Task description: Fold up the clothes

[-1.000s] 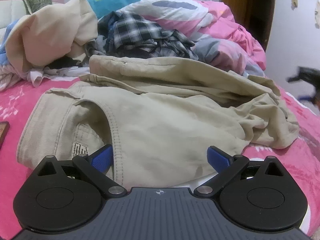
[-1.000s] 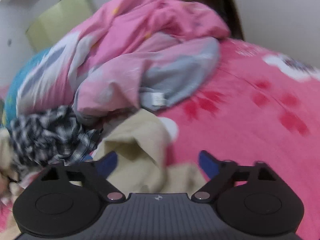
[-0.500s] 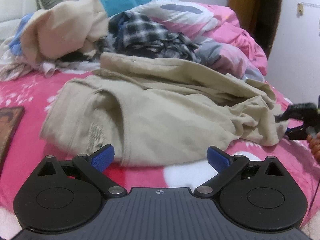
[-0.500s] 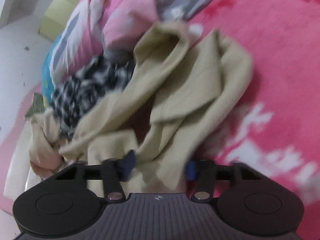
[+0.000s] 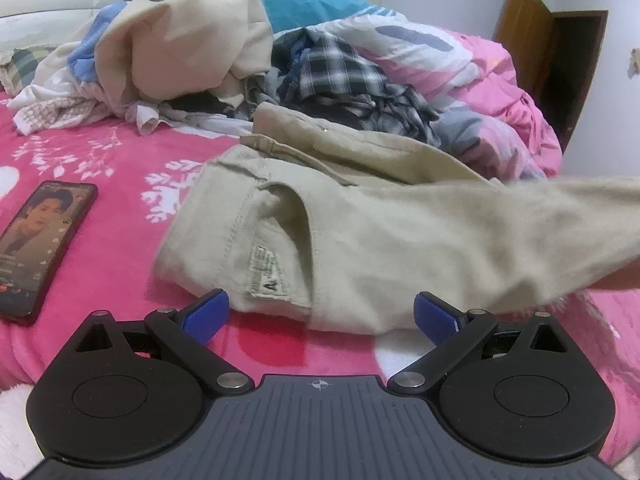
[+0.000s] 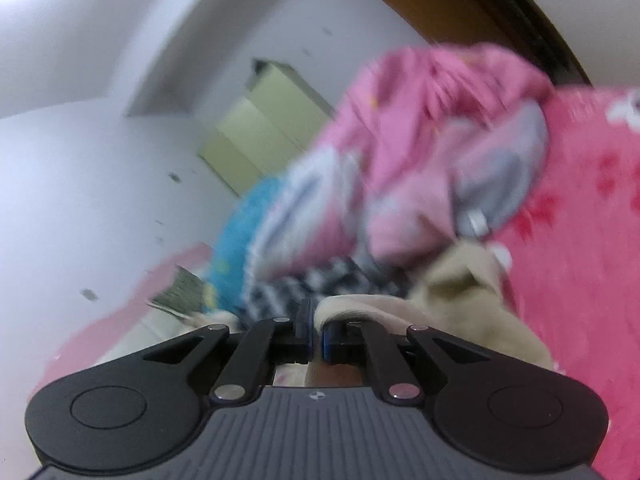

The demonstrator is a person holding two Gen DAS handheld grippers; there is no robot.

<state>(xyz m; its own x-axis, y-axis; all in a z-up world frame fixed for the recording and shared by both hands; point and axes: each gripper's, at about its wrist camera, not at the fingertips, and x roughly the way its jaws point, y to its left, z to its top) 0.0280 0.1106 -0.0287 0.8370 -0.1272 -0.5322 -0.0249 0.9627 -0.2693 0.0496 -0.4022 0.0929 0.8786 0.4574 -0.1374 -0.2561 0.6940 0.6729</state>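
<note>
Khaki trousers (image 5: 360, 232) lie crumpled on the pink bedspread (image 5: 100, 168), waistband and inner label toward me. One leg is lifted and stretched off to the right edge of the left wrist view. My left gripper (image 5: 320, 316) hovers open just in front of the waistband, touching nothing. In the blurred right wrist view, my right gripper (image 6: 316, 334) is shut on a fold of the khaki trousers (image 6: 460, 308), which drapes over its right finger.
A phone (image 5: 36, 240) with a lit screen lies on the bedspread at left. Behind the trousers is a heap of clothes: a beige garment (image 5: 180, 52), a plaid shirt (image 5: 344, 76), and a pink quilt (image 5: 480, 76). A wooden door (image 5: 552, 52) stands at the back right.
My right gripper closed on the trouser leg and lifted it, pulling it out to the right. The left gripper backed away and shifted right, bringing the phone into view.
</note>
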